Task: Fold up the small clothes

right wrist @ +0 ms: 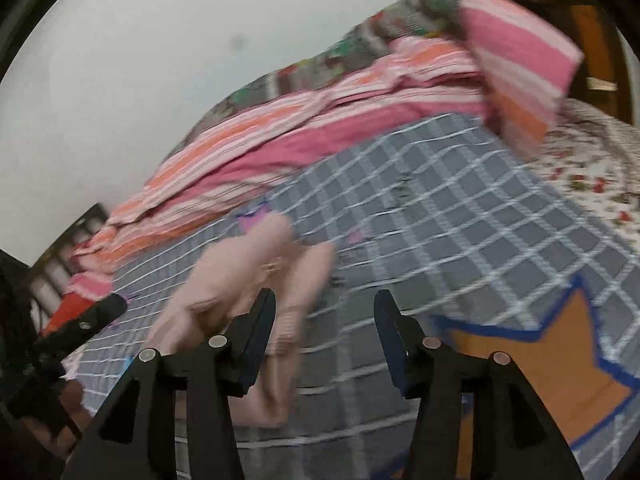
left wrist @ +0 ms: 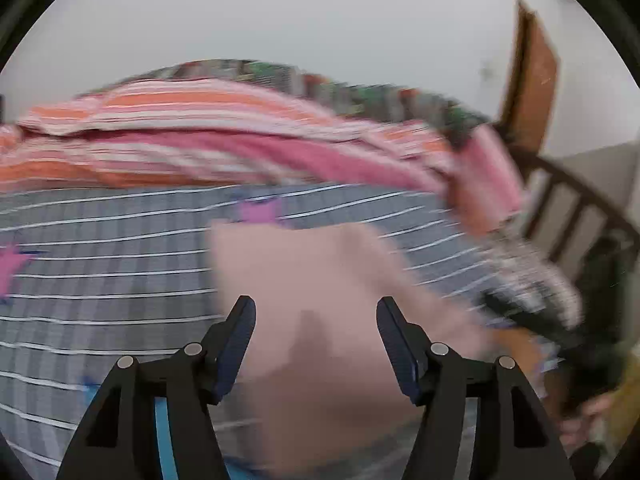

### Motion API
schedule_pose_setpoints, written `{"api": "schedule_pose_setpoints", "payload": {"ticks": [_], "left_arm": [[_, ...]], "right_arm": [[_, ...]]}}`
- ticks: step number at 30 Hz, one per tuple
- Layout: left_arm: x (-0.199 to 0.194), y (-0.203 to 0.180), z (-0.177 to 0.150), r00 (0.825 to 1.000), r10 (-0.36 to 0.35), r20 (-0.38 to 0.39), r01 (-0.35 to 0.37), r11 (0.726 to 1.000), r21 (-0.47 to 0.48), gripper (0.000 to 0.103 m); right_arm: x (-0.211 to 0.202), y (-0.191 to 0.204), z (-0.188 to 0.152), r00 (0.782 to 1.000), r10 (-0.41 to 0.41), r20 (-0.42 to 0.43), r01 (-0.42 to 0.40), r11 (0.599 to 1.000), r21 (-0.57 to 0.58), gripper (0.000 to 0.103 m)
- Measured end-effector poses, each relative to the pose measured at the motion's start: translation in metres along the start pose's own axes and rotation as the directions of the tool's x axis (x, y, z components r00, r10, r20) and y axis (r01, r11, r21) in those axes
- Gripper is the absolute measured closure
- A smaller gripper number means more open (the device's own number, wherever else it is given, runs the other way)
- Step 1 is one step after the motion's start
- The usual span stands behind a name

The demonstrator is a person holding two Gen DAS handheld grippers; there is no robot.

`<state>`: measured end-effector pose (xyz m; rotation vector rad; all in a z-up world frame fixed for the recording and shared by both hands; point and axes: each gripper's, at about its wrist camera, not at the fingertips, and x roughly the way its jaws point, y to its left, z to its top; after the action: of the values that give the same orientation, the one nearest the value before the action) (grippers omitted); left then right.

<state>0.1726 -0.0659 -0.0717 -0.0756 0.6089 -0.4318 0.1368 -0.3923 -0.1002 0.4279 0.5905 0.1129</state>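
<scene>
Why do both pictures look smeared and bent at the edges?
Left wrist view: motion blur smears the pink garment and bedsheet; only the tongs stay sharp. Right wrist view: the same blur, and the fisheye lens curves the sheet's grid.

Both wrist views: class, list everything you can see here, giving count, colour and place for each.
Small garment: one, pale pink, on the checked sheet, below the left tongs.
Checked sheet: one, grey with white lines and star patches, covering the bed.
Striped blanket: one, pink, orange and white, bunched at the far side.
Floral cloth: one, white with red, at the right.
Bed rail: one, brown wood, right edge.
Left tongs: open.
Right tongs: open, garment at their left.
</scene>
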Motion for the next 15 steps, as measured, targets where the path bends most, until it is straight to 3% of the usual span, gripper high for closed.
{"api": "schedule_pose_setpoints", "payload": {"ticks": [3,7,10,13,15], "left_arm": [[0.013,0.039,-0.004,0.996,0.093,-0.006,-0.093,0.995,-0.024,0.042],[0.026,0.079,-0.011,0.997,0.078,-0.024,-0.081,0.991,-0.111,0.042],[0.029,0.093,-0.015,0.997,0.077,-0.027,-0.08,0.99,-0.119,0.042],[0.03,0.094,-0.018,0.997,0.076,-0.027,-0.079,0.992,-0.094,0.042],[0.03,0.092,-0.018,0.995,0.1,-0.013,-0.101,0.992,-0.07,0.042]], "right_arm": [[0.016,0.016,0.0,0.994,0.101,-0.037,-0.1,0.995,0.03,0.05],[0.038,0.031,0.008,0.984,0.17,-0.06,-0.165,0.982,0.09,0.049],[0.059,0.037,0.014,0.972,0.217,-0.092,-0.201,0.967,0.153,0.044],[0.092,0.046,0.015,0.974,0.131,-0.187,-0.106,0.985,0.135,0.045],[0.112,0.051,0.011,0.968,0.067,-0.242,-0.043,0.994,0.101,0.067]]}}
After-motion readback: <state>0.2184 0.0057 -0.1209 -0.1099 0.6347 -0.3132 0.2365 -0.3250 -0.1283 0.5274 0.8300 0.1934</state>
